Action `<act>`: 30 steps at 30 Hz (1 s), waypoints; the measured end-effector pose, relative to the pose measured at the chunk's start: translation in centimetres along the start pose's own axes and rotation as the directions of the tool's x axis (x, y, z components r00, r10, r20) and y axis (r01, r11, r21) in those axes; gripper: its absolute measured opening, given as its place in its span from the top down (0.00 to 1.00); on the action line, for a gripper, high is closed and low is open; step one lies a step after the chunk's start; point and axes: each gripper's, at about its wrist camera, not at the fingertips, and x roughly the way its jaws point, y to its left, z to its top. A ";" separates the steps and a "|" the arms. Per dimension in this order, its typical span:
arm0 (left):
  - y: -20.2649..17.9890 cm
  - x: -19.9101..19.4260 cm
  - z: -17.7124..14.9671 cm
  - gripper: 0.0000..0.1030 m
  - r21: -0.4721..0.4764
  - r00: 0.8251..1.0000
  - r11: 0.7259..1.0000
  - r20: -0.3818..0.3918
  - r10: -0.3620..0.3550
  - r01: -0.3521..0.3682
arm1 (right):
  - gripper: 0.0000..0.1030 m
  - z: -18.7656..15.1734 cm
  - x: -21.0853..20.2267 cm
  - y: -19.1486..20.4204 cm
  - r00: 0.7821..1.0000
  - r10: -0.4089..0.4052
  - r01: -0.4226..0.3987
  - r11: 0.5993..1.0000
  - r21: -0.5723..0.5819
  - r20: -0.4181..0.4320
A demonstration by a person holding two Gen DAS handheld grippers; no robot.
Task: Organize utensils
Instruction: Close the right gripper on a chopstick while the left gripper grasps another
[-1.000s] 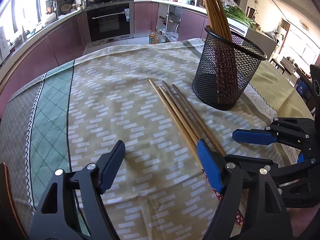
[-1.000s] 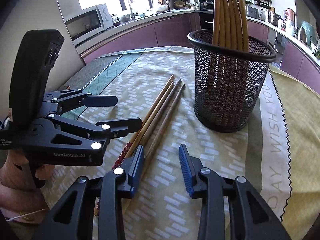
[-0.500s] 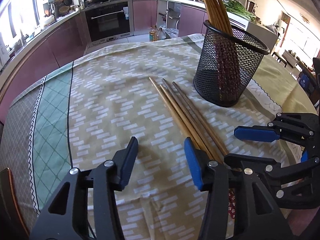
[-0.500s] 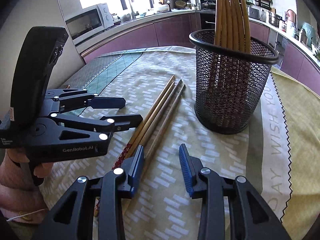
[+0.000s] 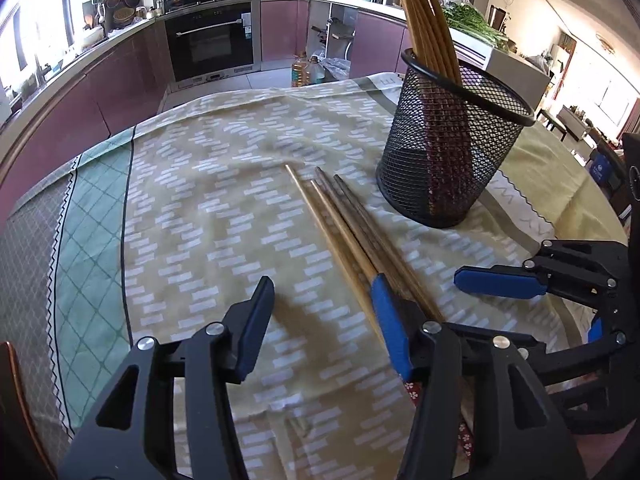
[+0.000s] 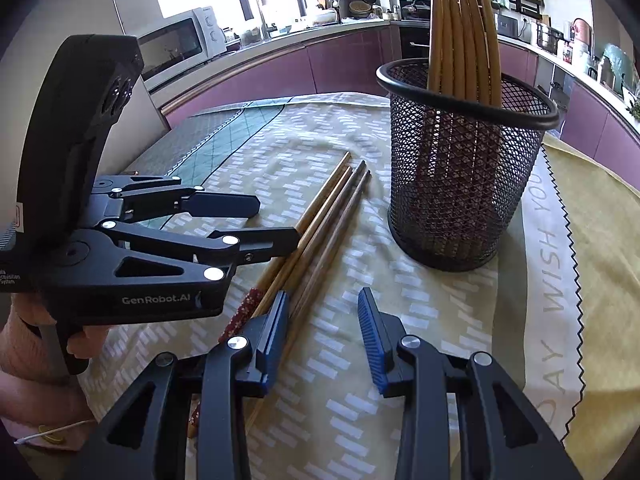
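Observation:
Several wooden chopsticks lie side by side on the tablecloth, also in the right wrist view. A black mesh holder stands upright beside their far ends with several chopsticks standing in it; it shows in the right wrist view too. My left gripper is open and empty, its right finger just above the near part of the lying chopsticks. My right gripper is open and empty, its left finger over the chopsticks' near ends. The left gripper shows in the right wrist view.
The table has a yellow-green patterned cloth with a green checked band on the left. A kitchen counter with an oven and a microwave runs behind the table. The right gripper appears at the right of the left wrist view.
My left gripper narrowed its opening about half a second ago, then widened a little, and moved slightly forward and right along the chopsticks. The right gripper has barely moved.

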 end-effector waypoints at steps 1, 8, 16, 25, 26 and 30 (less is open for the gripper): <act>0.1 0.2 0.1 0.60 0.005 1.000 1.000 -0.005 0.009 -0.009 | 0.67 0.1 0.0 0.0 1.000 -0.001 0.001 1.000 0.000 0.000; 0.6 0.3 0.3 0.73 0.016 1.000 1.000 -0.009 0.018 -0.018 | 0.73 0.8 0.7 0.2 1.000 -0.020 0.020 1.000 -0.013 0.000; 0.9 -0.1 -0.2 0.88 -0.035 1.000 0.999 0.012 -0.011 0.011 | 0.90 1.5 1.2 -0.7 1.000 0.025 -0.025 0.998 0.049 0.005; 0.8 -2.5 -2.0 0.92 -0.070 0.998 0.997 0.043 -0.039 0.042 | 0.94 0.9 -0.9 -1.8 0.996 0.074 -0.080 0.991 0.109 0.056; 0.6 -2.6 -2.2 0.93 -0.068 0.998 0.996 0.038 -0.046 0.049 | 0.94 0.8 -1.1 -1.8 0.995 0.083 -0.089 0.990 0.108 0.057; 0.1 -2.5 -2.9 0.93 -0.059 0.997 0.995 0.022 -0.074 0.076 | 0.94 0.6 -0.7 -1.3 0.995 0.096 -0.098 0.991 0.088 0.032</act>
